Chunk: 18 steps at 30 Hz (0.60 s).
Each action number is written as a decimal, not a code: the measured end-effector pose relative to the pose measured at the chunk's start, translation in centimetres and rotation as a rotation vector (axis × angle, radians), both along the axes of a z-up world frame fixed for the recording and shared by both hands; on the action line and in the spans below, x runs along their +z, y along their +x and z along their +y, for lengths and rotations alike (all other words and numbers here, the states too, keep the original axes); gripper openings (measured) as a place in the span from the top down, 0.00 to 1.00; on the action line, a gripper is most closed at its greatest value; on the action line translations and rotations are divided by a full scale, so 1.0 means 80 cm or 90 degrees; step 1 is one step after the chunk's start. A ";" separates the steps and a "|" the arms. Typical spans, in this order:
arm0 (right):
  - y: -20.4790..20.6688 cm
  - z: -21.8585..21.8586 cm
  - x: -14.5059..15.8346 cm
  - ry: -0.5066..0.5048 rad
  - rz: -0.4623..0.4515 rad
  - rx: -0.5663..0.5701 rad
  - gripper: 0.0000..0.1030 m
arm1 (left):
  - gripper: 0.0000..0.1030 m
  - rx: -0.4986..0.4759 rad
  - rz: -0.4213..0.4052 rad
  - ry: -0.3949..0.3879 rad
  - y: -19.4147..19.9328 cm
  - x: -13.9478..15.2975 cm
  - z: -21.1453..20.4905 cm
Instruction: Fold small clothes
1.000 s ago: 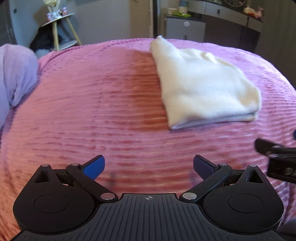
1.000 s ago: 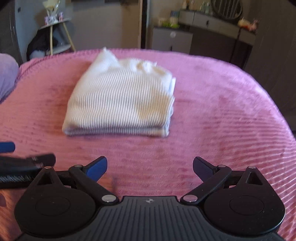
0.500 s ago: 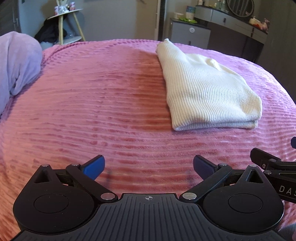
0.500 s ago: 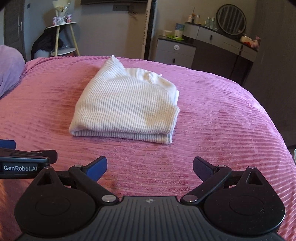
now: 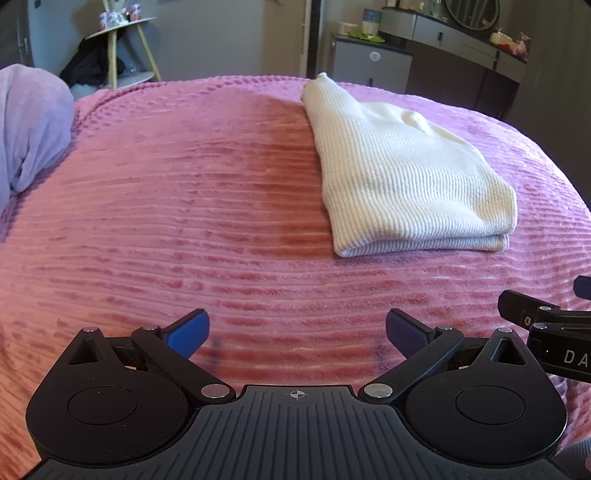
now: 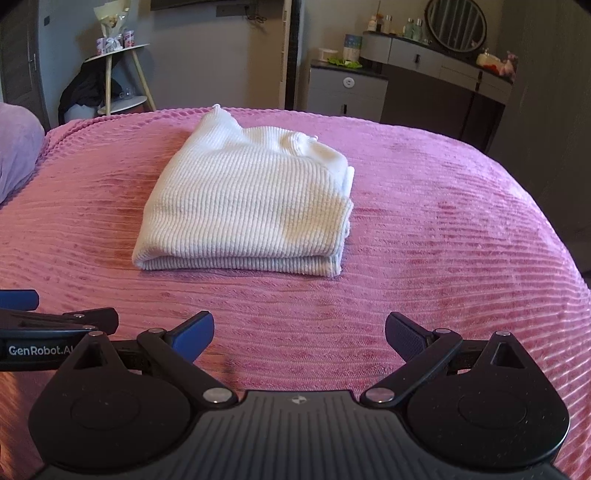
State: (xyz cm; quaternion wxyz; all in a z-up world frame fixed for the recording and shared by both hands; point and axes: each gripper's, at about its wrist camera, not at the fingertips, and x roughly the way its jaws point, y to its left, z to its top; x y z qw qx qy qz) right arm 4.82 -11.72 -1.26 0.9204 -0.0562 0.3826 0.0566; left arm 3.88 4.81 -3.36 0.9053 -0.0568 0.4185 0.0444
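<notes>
White ribbed knit top (image 5: 406,181) shows in my left wrist view folded into a neat block, ahead and to the right on the pink ribbed bedspread (image 5: 184,221), well apart from my left gripper (image 5: 297,332), whose jaws are spread and empty; I judge the fold done, so I'd hold both tools clear and avoid snagging it. In my right wrist view the right gripper (image 6: 299,334) is also spread and empty, a dresser with a round mirror (image 6: 456,26) behind the bed.

1. We find the folded cream ribbed-knit garment (image 6: 243,206) lying on the pink ribbed bedspread (image 6: 443,258), ahead of both grippers.
2. We note the lilac pillow (image 5: 29,129) at the bed's left edge.
3. We note the grey dresser (image 6: 436,66) behind the bed, right.
</notes>
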 end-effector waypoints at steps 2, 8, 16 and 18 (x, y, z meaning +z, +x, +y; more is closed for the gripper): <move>0.001 -0.002 -0.001 0.005 0.004 -0.004 0.04 | 0.00 -0.001 -0.002 -0.008 0.000 0.001 0.002; 0.001 -0.002 -0.001 0.007 0.005 -0.003 0.04 | 0.00 -0.003 0.003 -0.020 0.000 0.001 0.003; 0.000 -0.001 0.001 0.002 0.001 0.000 0.04 | 0.00 -0.010 0.004 0.000 0.000 0.001 -0.003; 0.000 -0.001 0.001 0.002 0.000 0.000 0.04 | 0.00 -0.007 0.004 -0.005 0.000 0.001 -0.001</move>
